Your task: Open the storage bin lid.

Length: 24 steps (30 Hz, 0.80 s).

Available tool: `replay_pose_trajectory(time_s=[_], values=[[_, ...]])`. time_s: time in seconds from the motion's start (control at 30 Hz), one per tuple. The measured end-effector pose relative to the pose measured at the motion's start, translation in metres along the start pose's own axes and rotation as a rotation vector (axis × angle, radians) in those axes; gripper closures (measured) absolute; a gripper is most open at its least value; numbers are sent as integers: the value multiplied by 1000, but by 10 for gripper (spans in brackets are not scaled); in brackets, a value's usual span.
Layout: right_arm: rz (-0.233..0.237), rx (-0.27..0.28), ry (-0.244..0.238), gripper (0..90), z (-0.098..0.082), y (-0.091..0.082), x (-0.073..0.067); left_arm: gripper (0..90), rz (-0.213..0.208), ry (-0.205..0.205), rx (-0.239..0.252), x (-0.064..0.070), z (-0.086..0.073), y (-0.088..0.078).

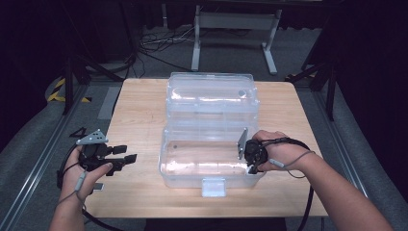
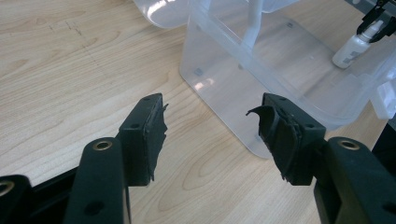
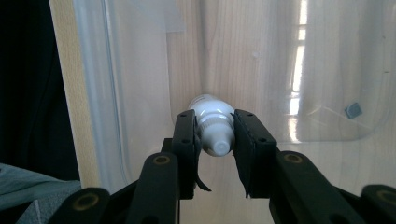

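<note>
Right gripper grips one small white bottle by the neck, just under the cap, pads pressing on both sides; bottle hangs inside the clear plastic box, at the box's right end, near the tabletop's front right corner; whether its base touches the box floor I cannot tell. Left gripper stands with jaws apart and nothing between them, over bare wood near the tabletop's front left corner, just beside the box's left end.

Step in hand, as judged: setting the bottle down inside the box. To do it well: lower until the base rests flat on the floor; keep clear of the right wall; part the jaws only once the bottle bears its own weight, else it may tip; withdraw straight up. The free gripper could steady the box if it slides.

Count: bottle, one; box, one, with its hinged lid open toward the far edge; grippers, two.
</note>
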State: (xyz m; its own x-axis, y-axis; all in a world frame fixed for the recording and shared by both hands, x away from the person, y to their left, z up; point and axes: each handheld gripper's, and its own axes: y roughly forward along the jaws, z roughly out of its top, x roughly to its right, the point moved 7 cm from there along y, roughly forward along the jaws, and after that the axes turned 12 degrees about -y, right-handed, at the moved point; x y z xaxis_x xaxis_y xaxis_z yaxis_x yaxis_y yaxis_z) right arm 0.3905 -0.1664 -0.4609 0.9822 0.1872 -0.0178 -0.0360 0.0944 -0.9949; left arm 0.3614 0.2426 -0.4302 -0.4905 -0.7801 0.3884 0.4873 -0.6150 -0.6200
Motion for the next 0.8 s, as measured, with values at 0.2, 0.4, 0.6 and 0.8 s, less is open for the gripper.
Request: replay_pose_trajectory(time_s=[0.2, 0.4, 0.6, 0.8], values=[[-4, -5, -8, 703, -2, -1, 0, 410, 0, 6, -2, 0, 0, 0], [-16, 30, 2, 643, 1, -13, -5, 409, -1, 5, 3, 0, 2, 1], [-40, 102, -5, 634, 8, -35, -15, 440, 9, 36, -20, 4, 5, 5], [-56, 151, -10, 620, 16, -49, -25, 432, -25, 25, -9, 9, 13, 9]])
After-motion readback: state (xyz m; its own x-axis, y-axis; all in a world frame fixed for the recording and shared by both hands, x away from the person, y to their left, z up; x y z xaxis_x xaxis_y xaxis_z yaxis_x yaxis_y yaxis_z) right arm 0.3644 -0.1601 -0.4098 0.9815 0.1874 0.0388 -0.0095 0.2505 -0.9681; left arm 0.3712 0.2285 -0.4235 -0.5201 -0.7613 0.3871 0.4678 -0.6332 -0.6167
